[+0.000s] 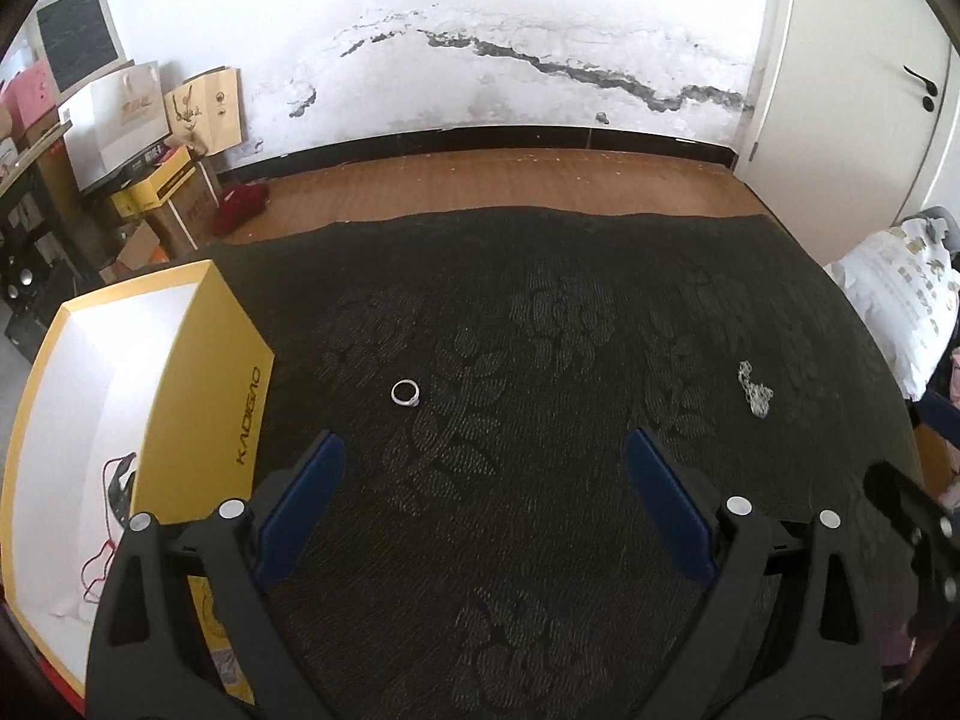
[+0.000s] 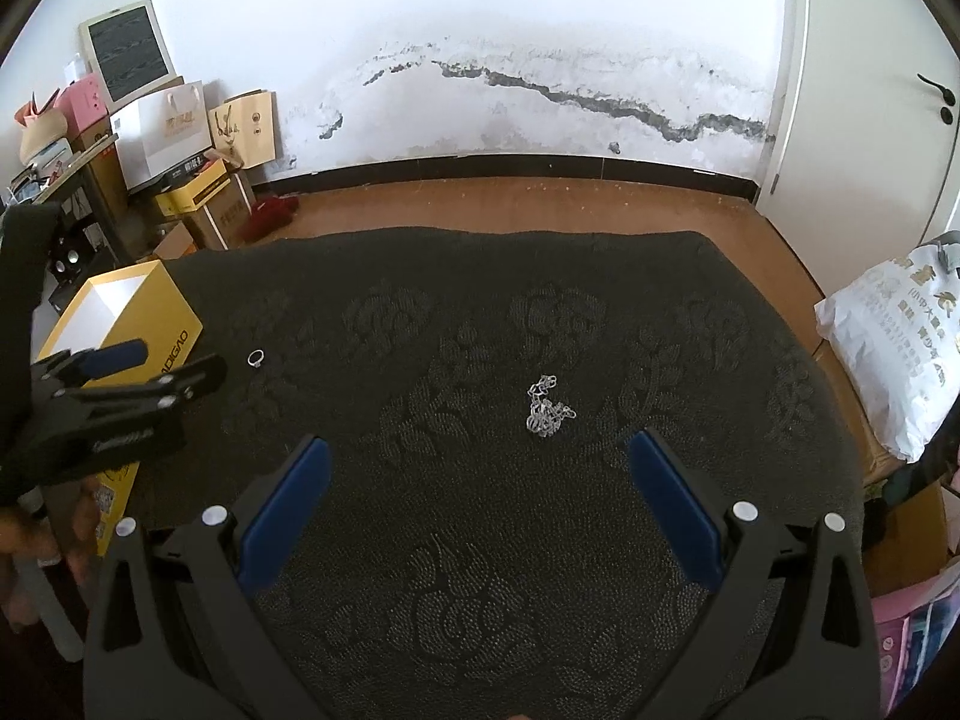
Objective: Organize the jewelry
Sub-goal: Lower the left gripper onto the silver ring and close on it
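A silver ring (image 1: 405,393) lies on the dark patterned cloth (image 1: 540,330), a little ahead and left of my open, empty left gripper (image 1: 483,450). A heap of silver chain (image 1: 755,396) lies to the right. An open yellow box (image 1: 240,372) with a white inside stands at the left; a red cord (image 1: 111,516) lies in it. In the right wrist view, the chain (image 2: 547,405) lies just ahead of my open, empty right gripper (image 2: 480,453). The ring (image 2: 256,358) lies near the box (image 2: 174,324), with the left gripper (image 2: 156,375) beside it.
The cloth covers a raised surface whose far edge (image 1: 540,213) drops to a wooden floor. Boxes and paper bags (image 1: 150,120) are stacked at the far left. A white printed bag (image 2: 894,354) lies at the right edge. A white door (image 1: 858,90) stands at the right.
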